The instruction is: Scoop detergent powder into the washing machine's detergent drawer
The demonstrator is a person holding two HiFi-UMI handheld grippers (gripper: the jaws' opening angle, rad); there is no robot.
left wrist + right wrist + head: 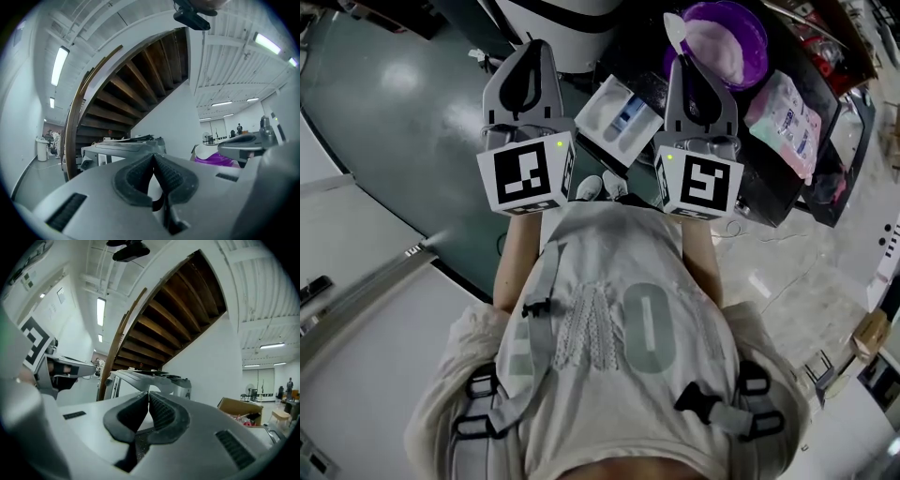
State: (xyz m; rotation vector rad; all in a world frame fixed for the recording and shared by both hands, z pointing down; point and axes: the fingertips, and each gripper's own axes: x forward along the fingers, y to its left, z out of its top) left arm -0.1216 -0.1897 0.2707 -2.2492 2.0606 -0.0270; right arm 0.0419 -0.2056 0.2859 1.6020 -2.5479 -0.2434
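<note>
Both claws were moulded grey plastic, broad and rounded, each lined with ribbed black pads [174,176]. The left claw [153,159] was closed, its pads meeting at the tip with nothing between them. The right claw [148,397] was the same, pads pressed together and empty. The person held them side by side, pointing forward and touching nothing.

The detergent drawer [619,117], a white rectangular plastic tray split into compartments (one with a blue insert), lay between and below the two claws in the head view. Beyond the right claw stood a round, translucent purple bowl [748,28] heaped with fine white powder [712,45]. A white spoon-shaped scoop [675,30] rested at the bowl's left rim, just past the right claw's tip; whether the two touched could not be told. Near the bowl, a crinkled pink-and-white plastic packet [787,117] lay on the dark desk [769,192].

Ahead of both claws, the washing machine [124,147] showed as a smooth grey-white box under a timber staircase [178,310].
</note>
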